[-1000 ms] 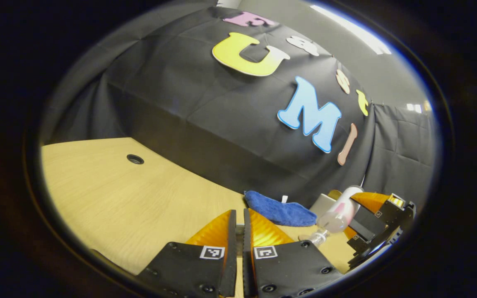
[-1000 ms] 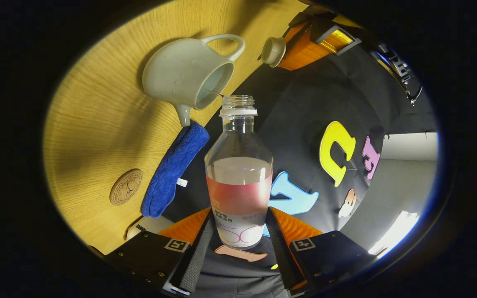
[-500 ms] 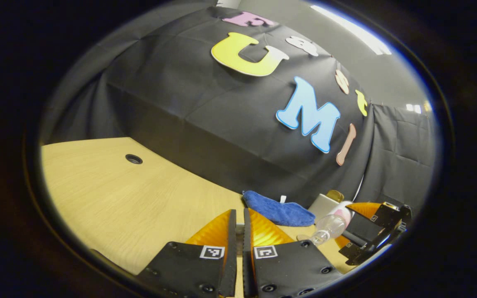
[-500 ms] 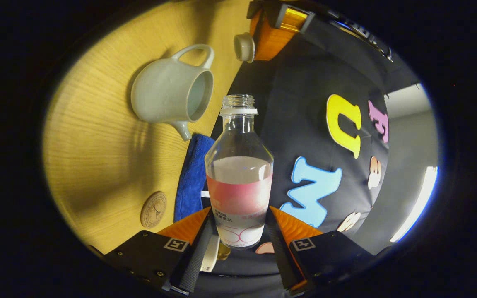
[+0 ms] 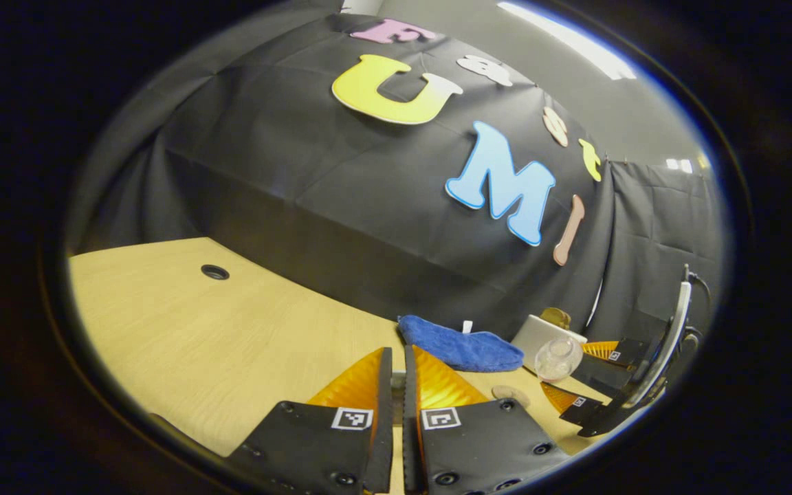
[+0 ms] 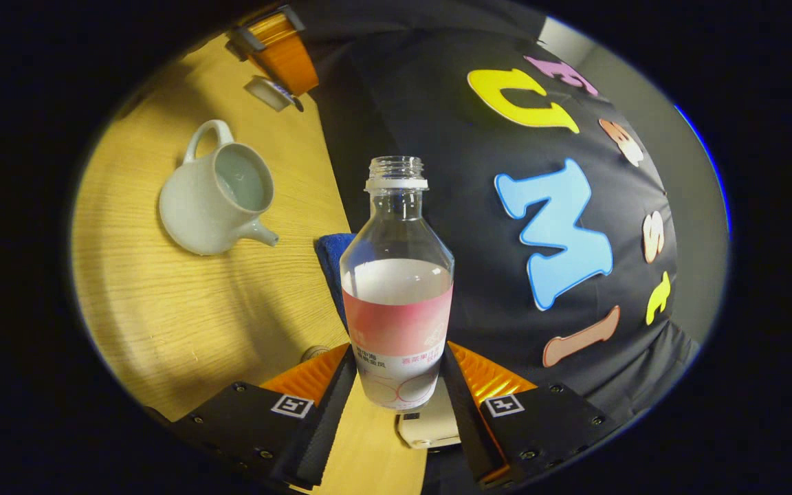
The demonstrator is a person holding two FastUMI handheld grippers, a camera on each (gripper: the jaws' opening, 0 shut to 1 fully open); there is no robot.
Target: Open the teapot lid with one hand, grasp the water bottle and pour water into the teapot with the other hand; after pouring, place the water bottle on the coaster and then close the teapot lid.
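Observation:
My right gripper (image 6: 396,375) is shut on the clear water bottle (image 6: 396,289), which has a pink label, is uncapped and is partly full. The pale teapot (image 6: 214,203) stands open on the wooden table to the bottle's left, with water in it. Its mouth is apart from the bottle's. Beyond the teapot, my left gripper (image 6: 278,81) holds the teapot lid (image 6: 269,93) above the table. In the left gripper view my left gripper (image 5: 397,361) is shut, and the lid is hidden behind its fingers. The bottle (image 5: 555,357) and the right gripper (image 5: 578,385) show at the right, near the round coaster (image 5: 509,393).
A blue cloth (image 5: 461,347) lies along the back wall between teapot and coaster. A white box (image 5: 540,333) sits behind the coaster, and also shows under the bottle (image 6: 430,426). The table (image 5: 231,344) has a cable hole (image 5: 214,272) at far left.
The right gripper has swung the bottle back from its tilt over the teapot's mouth and away to the right. The left gripper keeps the lid aloft, almost still.

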